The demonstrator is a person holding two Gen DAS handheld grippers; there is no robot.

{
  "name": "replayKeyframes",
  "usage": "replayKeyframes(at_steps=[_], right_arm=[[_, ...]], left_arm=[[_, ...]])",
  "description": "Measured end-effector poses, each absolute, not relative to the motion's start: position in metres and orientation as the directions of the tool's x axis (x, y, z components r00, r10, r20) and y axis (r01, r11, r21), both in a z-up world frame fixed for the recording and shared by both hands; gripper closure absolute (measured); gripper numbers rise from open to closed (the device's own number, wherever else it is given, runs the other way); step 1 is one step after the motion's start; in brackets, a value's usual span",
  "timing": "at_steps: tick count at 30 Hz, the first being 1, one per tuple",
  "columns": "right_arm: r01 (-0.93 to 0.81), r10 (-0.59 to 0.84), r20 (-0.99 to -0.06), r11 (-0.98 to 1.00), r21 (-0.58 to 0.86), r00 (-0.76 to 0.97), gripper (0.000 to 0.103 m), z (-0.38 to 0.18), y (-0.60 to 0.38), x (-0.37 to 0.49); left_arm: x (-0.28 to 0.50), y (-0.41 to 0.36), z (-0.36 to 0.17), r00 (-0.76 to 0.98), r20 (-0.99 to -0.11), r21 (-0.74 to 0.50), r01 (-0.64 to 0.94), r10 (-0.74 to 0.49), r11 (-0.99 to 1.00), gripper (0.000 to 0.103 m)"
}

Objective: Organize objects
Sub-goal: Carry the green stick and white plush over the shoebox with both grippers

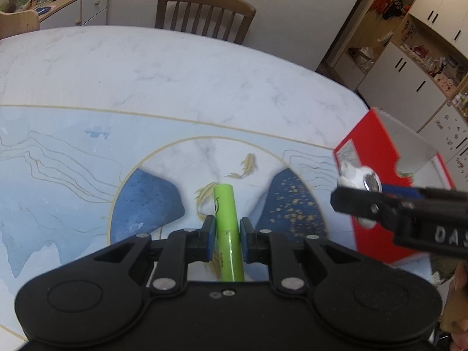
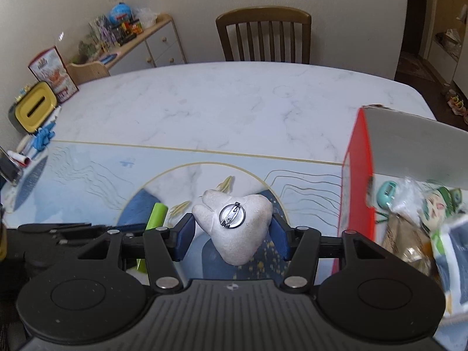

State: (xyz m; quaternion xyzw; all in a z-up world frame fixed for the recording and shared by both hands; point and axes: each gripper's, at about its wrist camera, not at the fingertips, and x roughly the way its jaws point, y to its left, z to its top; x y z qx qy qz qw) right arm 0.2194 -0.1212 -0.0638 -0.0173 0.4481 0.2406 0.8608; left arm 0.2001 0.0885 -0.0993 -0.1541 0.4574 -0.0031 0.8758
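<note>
My left gripper (image 1: 225,224) is shut on a lime-green tube (image 1: 226,228), which points forward over the blue patterned mat (image 1: 58,158). My right gripper (image 2: 232,226) is shut on a white plush badge (image 2: 234,228); its round metal pin back faces up. In the left wrist view the right gripper (image 1: 355,188) reaches in from the right with the white badge (image 1: 351,172) in front of the red box (image 1: 368,152). The green tube (image 2: 156,215) and the left gripper (image 2: 73,234) show at the left of the right wrist view. The red box (image 2: 358,181) stands open at the right, holding several small items.
A marble table (image 2: 219,102) carries the mat. A wooden chair (image 2: 263,35) stands at the far side. At the table's left edge lie a yellow tissue box (image 2: 33,106), a printed box (image 2: 54,73) and blue gloves (image 2: 44,137). Cabinets (image 1: 409,67) stand at the right.
</note>
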Motion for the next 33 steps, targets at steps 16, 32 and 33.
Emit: replayKeyframes(at_steps=[16, 32, 33], right_arm=[[-0.352, 0.388, -0.728, 0.911, 0.213, 0.564, 0.048, -0.022, -0.198, 0.182], [-0.203, 0.318, -0.702, 0.948, 0.245, 0.637, 0.048, -0.026, -0.304, 0.181], [-0.195, 0.312, -0.703, 0.950, 0.244, 0.639, 0.048, -0.027, -0.309, 0.181]], left_arm=[[0.192, 0.033, -0.034, 0.640, -0.723, -0.309, 0.039, -0.262, 0.950, 0.088], [0.211, -0.054, -0.023, 0.616, -0.723, -0.251, 0.189, -0.313, 0.949, 0.088], [0.213, -0.060, -0.022, 0.612, -0.724, -0.249, 0.197, -0.318, 0.948, 0.088]])
